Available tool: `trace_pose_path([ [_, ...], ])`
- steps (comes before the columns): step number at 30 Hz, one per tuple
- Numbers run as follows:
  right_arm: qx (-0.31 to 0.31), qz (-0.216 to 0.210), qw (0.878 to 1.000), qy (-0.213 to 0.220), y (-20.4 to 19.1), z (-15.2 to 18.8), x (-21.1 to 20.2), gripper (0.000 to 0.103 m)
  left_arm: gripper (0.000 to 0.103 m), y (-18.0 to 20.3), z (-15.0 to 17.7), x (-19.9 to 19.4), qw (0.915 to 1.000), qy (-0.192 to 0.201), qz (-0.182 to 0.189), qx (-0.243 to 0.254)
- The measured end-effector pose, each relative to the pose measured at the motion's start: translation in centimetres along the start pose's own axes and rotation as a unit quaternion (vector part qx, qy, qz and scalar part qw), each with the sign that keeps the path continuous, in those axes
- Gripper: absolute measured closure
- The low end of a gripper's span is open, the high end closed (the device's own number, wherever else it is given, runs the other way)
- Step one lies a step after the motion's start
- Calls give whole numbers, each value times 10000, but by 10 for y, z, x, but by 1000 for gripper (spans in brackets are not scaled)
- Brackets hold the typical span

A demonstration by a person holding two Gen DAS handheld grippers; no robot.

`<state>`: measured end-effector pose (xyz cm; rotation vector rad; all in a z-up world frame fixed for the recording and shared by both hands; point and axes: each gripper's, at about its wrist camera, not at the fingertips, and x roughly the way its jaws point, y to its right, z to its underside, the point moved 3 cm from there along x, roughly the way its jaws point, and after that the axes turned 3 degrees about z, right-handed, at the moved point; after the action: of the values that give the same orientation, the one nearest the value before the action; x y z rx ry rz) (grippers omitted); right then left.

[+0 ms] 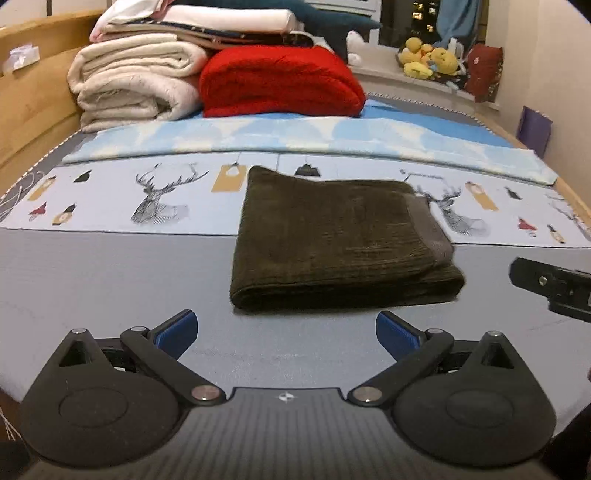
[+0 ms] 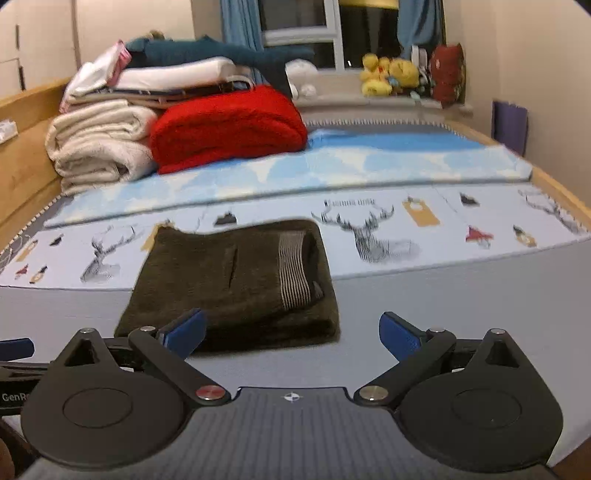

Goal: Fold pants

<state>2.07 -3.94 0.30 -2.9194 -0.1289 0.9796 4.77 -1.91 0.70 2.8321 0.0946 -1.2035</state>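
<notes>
Dark folded pants (image 1: 343, 240) lie flat on the bed (image 1: 110, 280), toward its near edge. Left tool (image 1: 286, 330) and right tool (image 2: 291, 330) both gape wide, gripping nothing.

Home bedroom. Bed w/ wooden frame (image 1: 33, 110), printed deer sheet (image 1: 162, 195) spread on top; folded blankets (image 2: 99, 144) stacked at side; plush toys (image 2: 391, 74) lined on windowsill, curtains (image 2: 240, 22) drawn back.

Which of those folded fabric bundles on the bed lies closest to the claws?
The dark olive folded pants, alone on the grey sheet in front; the red blanket and cream blankets are stacked far behind.
</notes>
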Motion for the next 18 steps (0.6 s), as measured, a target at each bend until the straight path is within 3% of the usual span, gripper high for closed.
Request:
trace_pose_path([
  [4,-132,-85,9998,-159,-9,6,6,3,0,-7,1,7,9998,-85,-4,-166],
  [10,-370,-117,9990,-240,-20,8,15,3,0,-7,-5,20,9999,-74,-42,54],
  [18,-412,-143,9986,-297,-25,8,21,3,0,-11,-7,28,9998,-169,63,-46],
])
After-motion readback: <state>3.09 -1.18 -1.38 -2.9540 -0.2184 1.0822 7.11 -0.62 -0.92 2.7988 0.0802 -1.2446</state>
